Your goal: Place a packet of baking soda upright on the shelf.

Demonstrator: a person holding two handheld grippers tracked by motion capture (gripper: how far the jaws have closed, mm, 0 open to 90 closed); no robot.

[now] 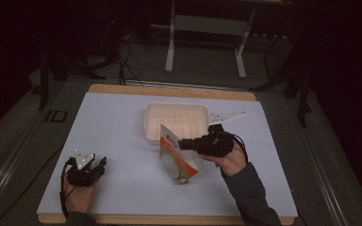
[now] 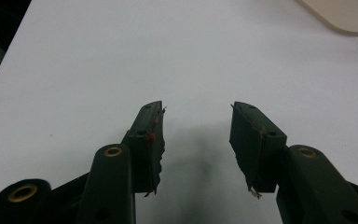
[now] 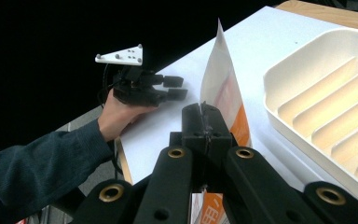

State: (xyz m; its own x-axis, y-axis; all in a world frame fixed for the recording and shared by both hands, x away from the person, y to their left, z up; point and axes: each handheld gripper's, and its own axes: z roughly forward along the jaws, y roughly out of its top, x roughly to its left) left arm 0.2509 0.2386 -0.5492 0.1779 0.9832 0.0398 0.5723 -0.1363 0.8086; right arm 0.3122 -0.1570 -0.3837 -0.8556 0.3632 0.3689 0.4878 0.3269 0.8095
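High view | one pouch (image 1: 178,157) clamped by right gripper (image 1: 185,143) | one tray (image 1: 175,120) | left gripper (image 1: 100,163) apparently apart

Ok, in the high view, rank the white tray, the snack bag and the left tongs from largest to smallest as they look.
1. White tray, the widest.
2. Snack bag, pinched in the right tongs; somewhat smaller than the tray.
3. Left tongs, clearly smallest, though nearer the camera.

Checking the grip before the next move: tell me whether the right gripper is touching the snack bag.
Touching. In the right gripper view, the right gripper has its jaws shut on the edge of the snack bag, with no gap.
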